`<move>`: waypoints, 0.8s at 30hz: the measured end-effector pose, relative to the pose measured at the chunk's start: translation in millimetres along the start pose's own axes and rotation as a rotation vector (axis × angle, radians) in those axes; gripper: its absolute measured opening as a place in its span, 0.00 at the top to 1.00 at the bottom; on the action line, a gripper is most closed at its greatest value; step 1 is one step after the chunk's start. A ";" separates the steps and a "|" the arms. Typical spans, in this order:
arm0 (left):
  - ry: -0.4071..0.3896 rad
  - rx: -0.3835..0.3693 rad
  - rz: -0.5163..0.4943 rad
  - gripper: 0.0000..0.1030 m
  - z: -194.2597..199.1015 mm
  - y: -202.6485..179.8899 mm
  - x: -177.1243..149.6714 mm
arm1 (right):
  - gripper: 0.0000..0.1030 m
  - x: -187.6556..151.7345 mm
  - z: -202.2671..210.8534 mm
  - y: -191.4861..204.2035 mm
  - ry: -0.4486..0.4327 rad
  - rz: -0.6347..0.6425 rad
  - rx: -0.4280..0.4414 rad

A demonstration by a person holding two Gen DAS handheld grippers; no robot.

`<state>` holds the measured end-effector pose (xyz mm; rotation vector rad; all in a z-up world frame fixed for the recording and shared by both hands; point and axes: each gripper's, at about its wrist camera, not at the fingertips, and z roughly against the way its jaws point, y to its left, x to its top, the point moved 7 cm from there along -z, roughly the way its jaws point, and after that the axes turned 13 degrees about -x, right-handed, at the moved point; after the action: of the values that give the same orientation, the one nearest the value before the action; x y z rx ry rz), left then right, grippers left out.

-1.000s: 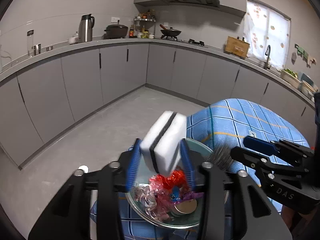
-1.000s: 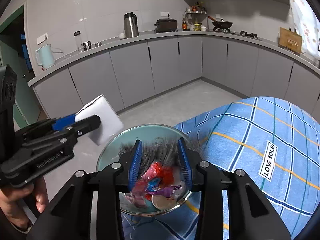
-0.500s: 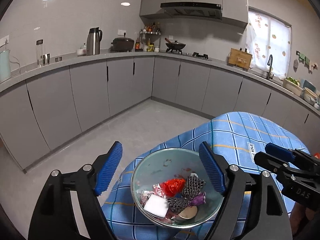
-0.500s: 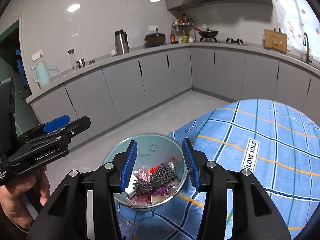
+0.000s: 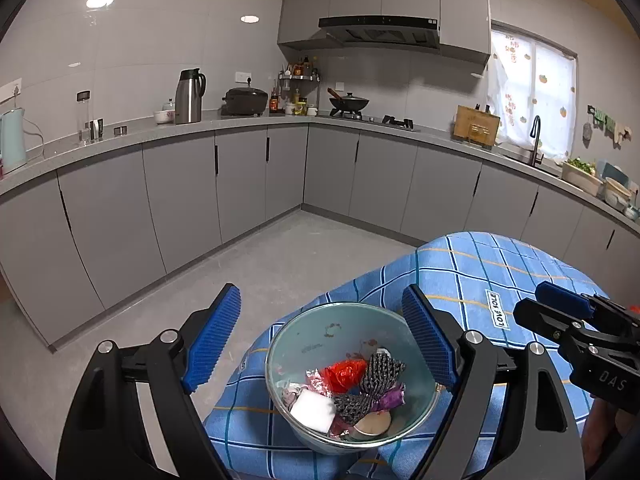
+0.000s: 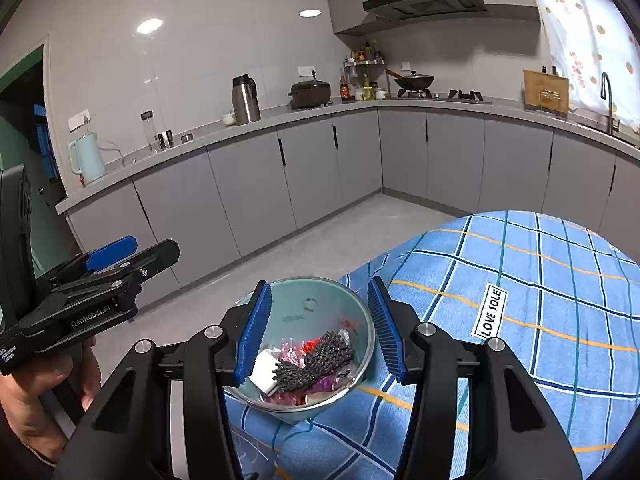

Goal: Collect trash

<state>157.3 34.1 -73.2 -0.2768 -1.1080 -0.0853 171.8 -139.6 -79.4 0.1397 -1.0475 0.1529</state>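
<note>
A glass bowl stands at the near corner of a table with a blue checked cloth. In it lie a white sponge, a dark mesh scrubber, a red wrapper and pink and purple wrappers. My left gripper is open and empty, above and in front of the bowl. My right gripper is open and empty, its jaws standing either side of the bowl from above.
Grey kitchen cabinets run along the walls under a counter with a kettle, pots and a stove. Grey floor lies beyond the table corner. A "LOVE SOLE" label is on the cloth.
The left gripper let the white sponge fall into the bowl and opened wide. The right gripper let go of the dark scrubber into the bowl. Both grippers drew back and up.
</note>
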 end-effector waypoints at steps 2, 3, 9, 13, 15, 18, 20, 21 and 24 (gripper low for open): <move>-0.002 0.000 0.000 0.21 1.5 -1.1 0.2 | 0.50 0.7 0.9 0.3 -0.002 0.000 0.001; -0.002 0.000 0.000 0.21 1.5 -1.1 0.1 | 0.50 1.0 1.3 0.8 -0.003 0.000 0.001; 0.000 -0.001 -0.003 0.21 2.4 -0.8 0.7 | 0.50 0.7 2.0 1.7 -0.001 0.000 0.003; 0.001 -0.001 -0.004 0.20 2.9 0.1 1.9 | 0.50 0.8 1.2 1.4 0.001 -0.004 0.005; 0.002 -0.002 -0.003 0.20 2.7 0.1 2.2 | 0.49 1.0 1.1 1.3 0.002 -0.007 0.006; 0.002 -0.002 -0.003 0.20 2.9 -0.2 2.3 | 0.49 1.0 0.9 1.9 0.002 -0.006 0.006; 0.001 -0.001 -0.004 0.20 3.0 0.1 2.2 | 0.49 0.9 0.5 2.2 0.004 -0.006 0.008; 0.000 -0.002 -0.003 0.20 3.1 0.2 2.4 | 0.49 0.4 0.7 2.2 0.004 -0.007 0.008; 0.001 -0.001 -0.003 0.20 3.0 0.0 1.9 | 0.49 1.0 0.9 3.0 0.001 -0.007 0.009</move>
<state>155.6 35.0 -70.2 -0.2757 -1.1079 -0.0890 170.9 -136.8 -77.9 0.1509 -1.0450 0.1516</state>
